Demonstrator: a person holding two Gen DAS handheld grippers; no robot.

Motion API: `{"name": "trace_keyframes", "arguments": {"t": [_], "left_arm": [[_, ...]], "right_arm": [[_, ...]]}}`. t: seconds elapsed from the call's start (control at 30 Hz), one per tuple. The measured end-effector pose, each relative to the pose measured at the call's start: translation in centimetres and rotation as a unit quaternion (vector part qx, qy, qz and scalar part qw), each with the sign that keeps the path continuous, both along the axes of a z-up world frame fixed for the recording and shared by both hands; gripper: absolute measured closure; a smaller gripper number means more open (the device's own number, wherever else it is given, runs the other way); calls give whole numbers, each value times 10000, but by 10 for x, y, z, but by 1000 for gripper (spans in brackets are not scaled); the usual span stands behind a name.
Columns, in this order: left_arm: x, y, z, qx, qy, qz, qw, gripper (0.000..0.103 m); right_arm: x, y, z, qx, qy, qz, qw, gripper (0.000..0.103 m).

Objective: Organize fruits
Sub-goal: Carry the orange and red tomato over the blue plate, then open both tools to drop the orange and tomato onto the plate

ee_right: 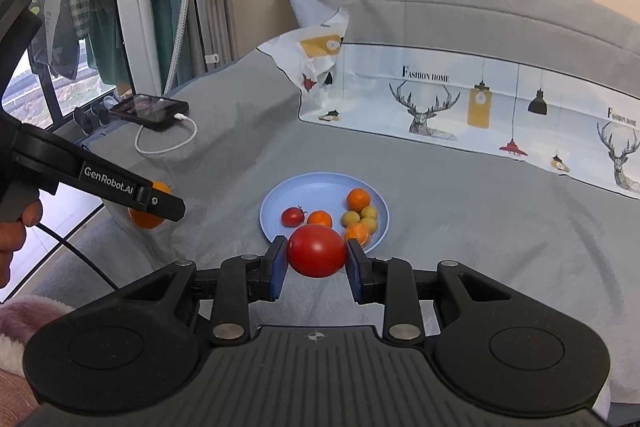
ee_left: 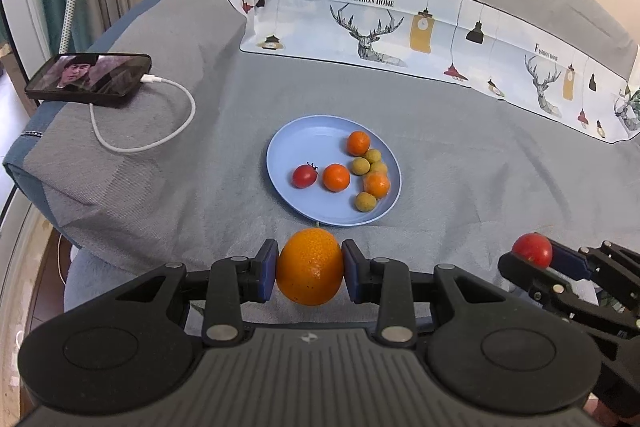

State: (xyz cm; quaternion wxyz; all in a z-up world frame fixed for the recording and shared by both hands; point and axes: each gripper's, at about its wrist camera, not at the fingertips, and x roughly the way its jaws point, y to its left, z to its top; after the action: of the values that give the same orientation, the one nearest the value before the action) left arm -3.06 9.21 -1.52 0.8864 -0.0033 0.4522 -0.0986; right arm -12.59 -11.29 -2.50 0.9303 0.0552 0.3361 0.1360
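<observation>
A blue plate (ee_left: 304,135) (ee_right: 312,191) lies on the grey cloth and holds a small tomato (ee_left: 304,175) (ee_right: 293,217), three small oranges and several yellow-green round fruits (ee_left: 361,165) (ee_right: 351,217). My left gripper (ee_left: 309,269) is shut on a large orange (ee_left: 309,265), held just short of the plate's near rim; the orange also shows in the right wrist view (ee_right: 158,189). My right gripper (ee_right: 317,259) is shut on a red tomato (ee_right: 317,251) above the plate's near edge; it shows at the right in the left wrist view (ee_left: 532,249).
A phone (ee_left: 90,77) (ee_right: 150,111) with a white charging cable (ee_left: 160,135) lies at the far left of the cloth. A printed mat (ee_left: 420,27) (ee_right: 460,99) stands along the back. The cloth's left edge drops off to the floor.
</observation>
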Motion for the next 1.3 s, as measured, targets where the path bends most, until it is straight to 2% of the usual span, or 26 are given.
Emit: {"name": "trace_keyframes", "arguments": {"t": [0.3, 0.8, 1.1, 1.3], "left_arm": [[41, -8, -11, 17, 203, -12, 9998, 65], [142, -42, -33, 139, 399, -125, 9990, 65], [200, -64, -81, 357, 794, -180, 9960, 65], [224, -70, -109, 512, 977, -123, 9938, 65]], "right_arm": [[39, 0, -20, 47, 291, -52, 9996, 70], [139, 4, -68, 156, 597, -88, 9981, 71], [194, 10, -115, 2, 840, -10, 9965, 71], [220, 20, -140, -76, 994, 185, 9948, 70]]}}
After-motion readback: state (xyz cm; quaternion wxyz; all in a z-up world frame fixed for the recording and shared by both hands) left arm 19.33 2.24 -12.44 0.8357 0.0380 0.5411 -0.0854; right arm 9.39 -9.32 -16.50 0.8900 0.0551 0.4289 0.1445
